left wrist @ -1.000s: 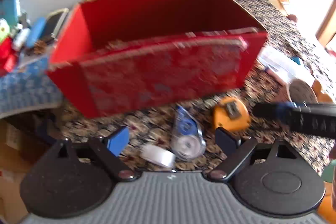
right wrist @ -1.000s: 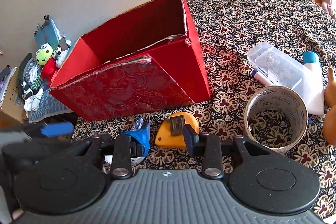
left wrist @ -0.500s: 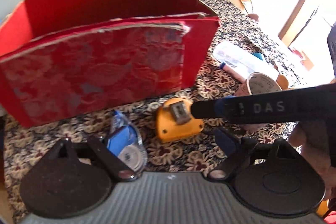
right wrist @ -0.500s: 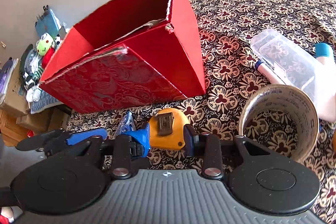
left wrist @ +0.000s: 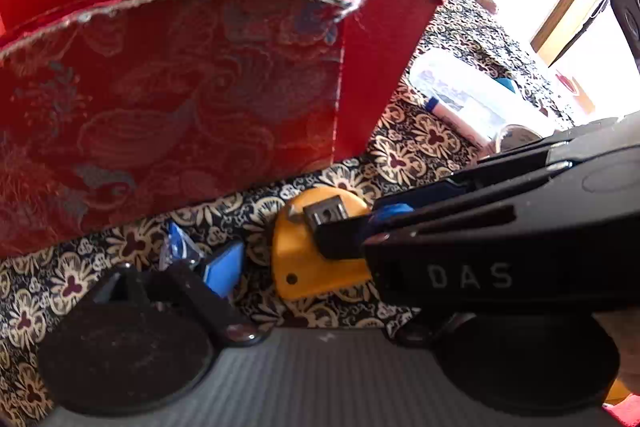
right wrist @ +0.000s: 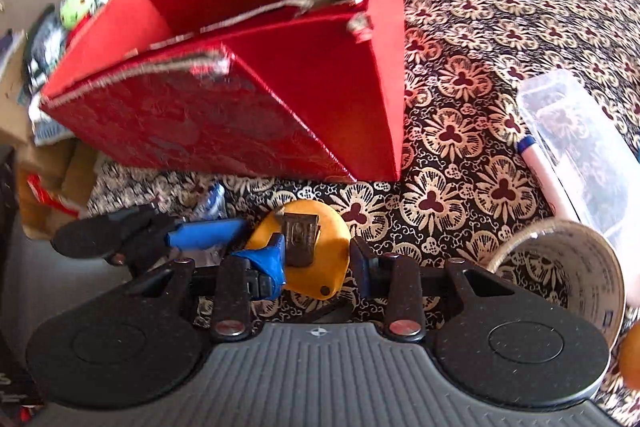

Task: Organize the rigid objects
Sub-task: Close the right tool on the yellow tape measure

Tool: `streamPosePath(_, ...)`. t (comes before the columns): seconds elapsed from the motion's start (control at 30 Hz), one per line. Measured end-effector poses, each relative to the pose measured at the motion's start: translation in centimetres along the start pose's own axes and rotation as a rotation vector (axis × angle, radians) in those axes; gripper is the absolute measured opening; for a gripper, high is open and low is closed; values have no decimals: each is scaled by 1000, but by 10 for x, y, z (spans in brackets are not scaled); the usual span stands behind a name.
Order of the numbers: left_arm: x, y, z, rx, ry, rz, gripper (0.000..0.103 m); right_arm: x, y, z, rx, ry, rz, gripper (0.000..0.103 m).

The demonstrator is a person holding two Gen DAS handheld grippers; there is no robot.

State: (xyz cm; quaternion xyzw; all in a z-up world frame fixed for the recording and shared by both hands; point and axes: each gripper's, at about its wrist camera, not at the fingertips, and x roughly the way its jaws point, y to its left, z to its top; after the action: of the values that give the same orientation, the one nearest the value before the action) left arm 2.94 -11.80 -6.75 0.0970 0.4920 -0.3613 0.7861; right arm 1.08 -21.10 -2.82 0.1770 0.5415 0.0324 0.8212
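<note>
The right hand-held gripper [right wrist: 318,263], fingers spread, straddles the yellow tape measure [right wrist: 308,247] at lower centre, below the red box [right wrist: 240,115].

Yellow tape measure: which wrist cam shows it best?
Right wrist. The yellow tape measure sits nearly whole between the open right gripper fingers, belt clip up. In the left wrist view the right gripper crosses in front and hides the tape measure's right side.
</note>
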Motion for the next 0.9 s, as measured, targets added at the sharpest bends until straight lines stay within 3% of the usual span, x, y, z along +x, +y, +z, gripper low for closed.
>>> streamPosePath(0.47,5,7,9,8,-21,-1,88,8,-21,15,112,57,128,22)
streamPosePath(0.67,3,7,5,-18,-27,-4,82,8,-15,16,81,65,125,23)
streamPosePath(0.77,-1,6,1,-32,-21,4,58,8,-7,9,52,41,102,23)
streamPosePath(0.9,-9,9,-5,-62,-12,-27,58,4,0,3,27,30,76,21)
